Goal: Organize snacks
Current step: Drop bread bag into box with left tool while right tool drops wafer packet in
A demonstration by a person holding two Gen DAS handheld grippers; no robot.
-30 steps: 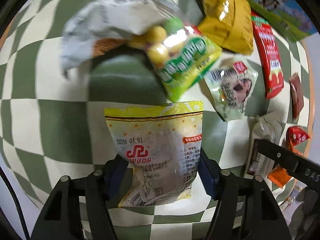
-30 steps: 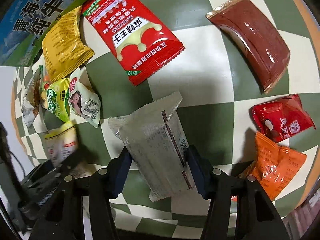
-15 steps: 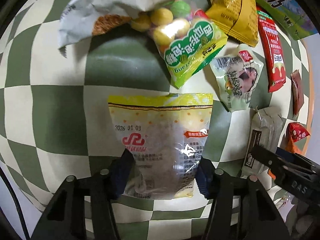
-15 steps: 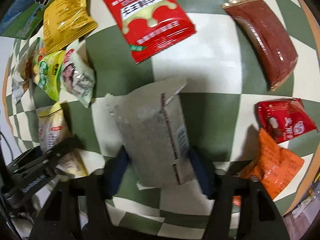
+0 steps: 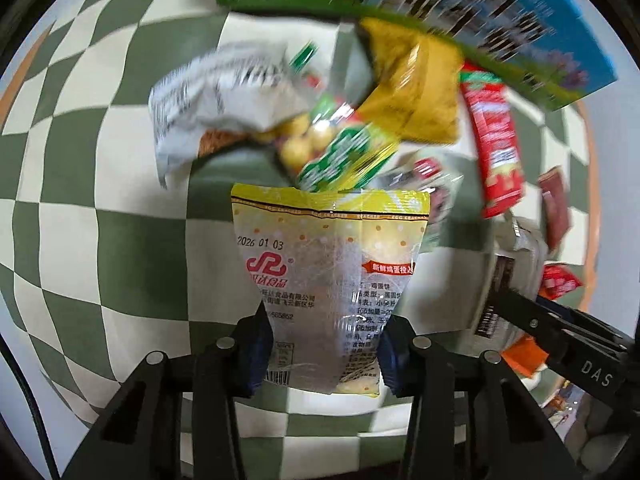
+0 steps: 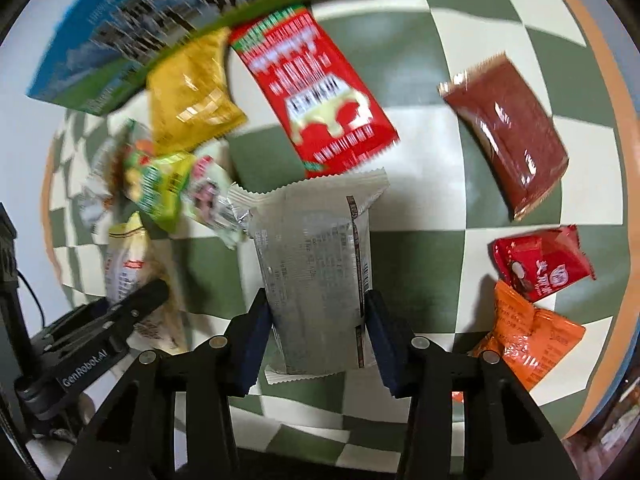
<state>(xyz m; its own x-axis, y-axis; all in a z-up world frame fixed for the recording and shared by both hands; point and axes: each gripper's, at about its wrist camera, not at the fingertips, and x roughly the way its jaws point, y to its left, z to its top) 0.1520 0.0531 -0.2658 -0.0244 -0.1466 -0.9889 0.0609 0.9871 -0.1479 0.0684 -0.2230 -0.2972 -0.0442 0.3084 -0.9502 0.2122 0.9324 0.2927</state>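
Observation:
My left gripper (image 5: 325, 350) is shut on a yellow and clear egg-cracker packet (image 5: 328, 264) and holds it above the checked cloth (image 5: 100, 208). My right gripper (image 6: 316, 342) is shut on a silver-grey wrapper (image 6: 316, 264), lifted over the cloth (image 6: 432, 216). Beyond lie a white crumpled bag (image 5: 224, 92), a green candy bag (image 5: 344, 156), a yellow packet (image 6: 192, 92), a red long packet (image 6: 312, 92), a brown sachet (image 6: 508, 128), a small red packet (image 6: 540, 264) and an orange packet (image 6: 528, 336).
A blue and green milk carton (image 6: 168, 12) lies along the far edge of the pile; it also shows in the left wrist view (image 5: 460, 8). The other gripper shows at each view's side, the right one (image 5: 560, 340) and the left one (image 6: 92, 340).
Both grippers have closed on their packets and lifted them. Both views have pulled back and tilted, so the carton now shows at the top.

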